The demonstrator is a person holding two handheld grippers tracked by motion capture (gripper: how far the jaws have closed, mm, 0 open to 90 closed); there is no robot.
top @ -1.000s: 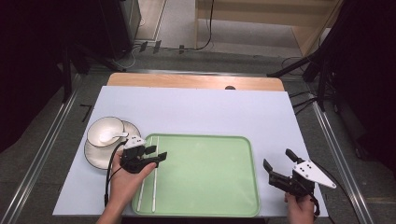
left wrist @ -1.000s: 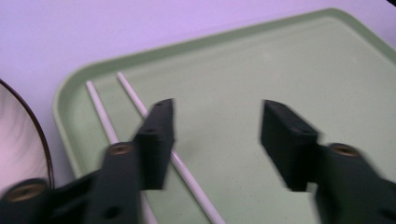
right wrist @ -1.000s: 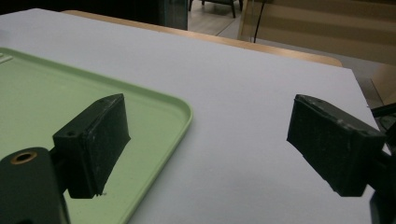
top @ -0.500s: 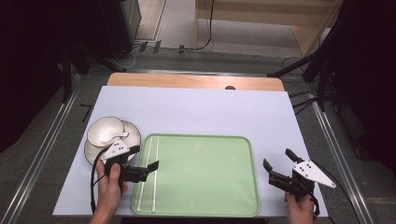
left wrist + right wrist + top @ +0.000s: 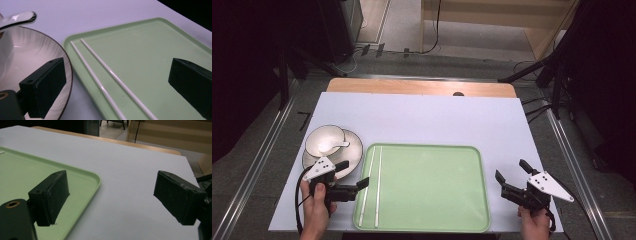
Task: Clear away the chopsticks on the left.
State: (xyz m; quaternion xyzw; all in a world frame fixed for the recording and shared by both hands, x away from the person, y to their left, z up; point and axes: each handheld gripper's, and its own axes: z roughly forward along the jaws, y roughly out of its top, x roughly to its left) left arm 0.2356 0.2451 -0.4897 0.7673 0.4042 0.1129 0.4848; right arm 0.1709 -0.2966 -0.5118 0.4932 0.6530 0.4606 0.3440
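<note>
High view: two white chopsticks [image 5: 371, 186] lie side by side along the left edge of a green tray [image 5: 432, 200], released and untouched.

Just left of them the left gripper [image 5: 354, 176] hovers with jaws spread wide, having just been opening, nothing between them; the right gripper [image 5: 510, 177] waits beyond the tray's right edge, equally wide and empty. The tray sits on a pale lavender mat [image 5: 432, 117] over a wooden table [image 5: 412, 86], dark stands and cables around it. Left gripper view brings close the ribbed plate [image 5: 35, 57] and a glossy spoon handle [image 5: 17, 19]; from above these read as a bowl [image 5: 325, 140] stacked on its plate.
</note>
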